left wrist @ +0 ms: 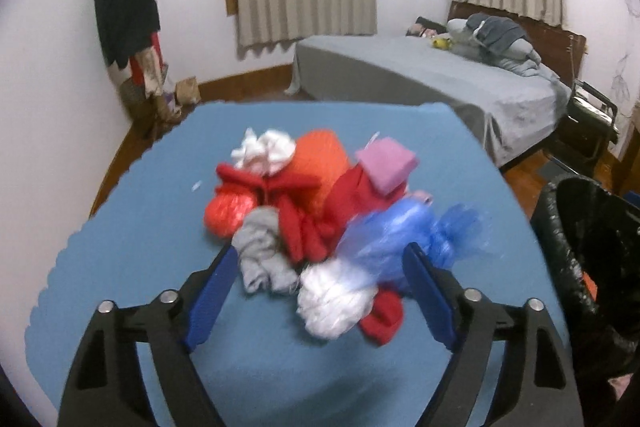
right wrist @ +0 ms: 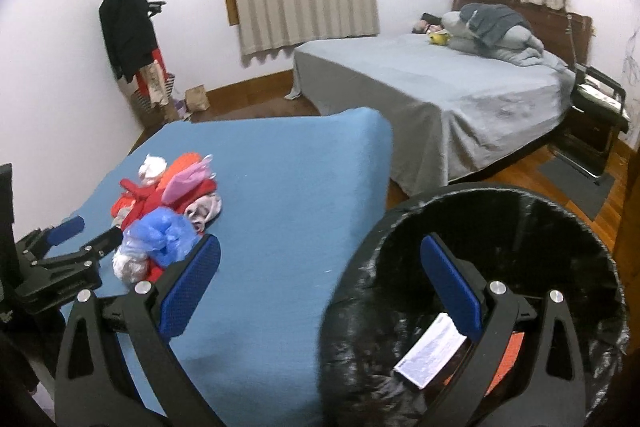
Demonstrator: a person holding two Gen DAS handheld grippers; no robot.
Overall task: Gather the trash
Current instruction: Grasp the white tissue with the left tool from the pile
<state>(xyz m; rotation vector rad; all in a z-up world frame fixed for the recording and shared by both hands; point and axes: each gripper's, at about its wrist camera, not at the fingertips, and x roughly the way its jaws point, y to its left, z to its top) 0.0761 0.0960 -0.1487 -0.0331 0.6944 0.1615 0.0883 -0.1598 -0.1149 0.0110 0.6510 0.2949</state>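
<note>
Left gripper: jaws wide apart and holding nothing, low over the blue surface, its blue pads flanking the near edge of the trash pile; whether they touch it is lost in the blur.

Trash pile: sits toward the middle of the surface, a loose heap of soft, crumpled pieces lying against and over one another.

Pile, left part: a white wad at the far side, red cloth or plastic beneath it, a grey crumpled piece nearest the left pad.

Pile, right part: a pink folded piece on top, a blue plastic bag and a second white wad at the near side.

Handling, as a judgement: light and squashy, likely to snag neighbours when one piece is lifted.

Right gripper: jaws wide apart and empty, hanging over the near left rim of the bin.

Bin: black-lined, just right of the surface; inside lie a white printed packet and something orange.

Progress, as a judgement: early; a couple of items are binned, while most of the pile remains on the surface.
</note>
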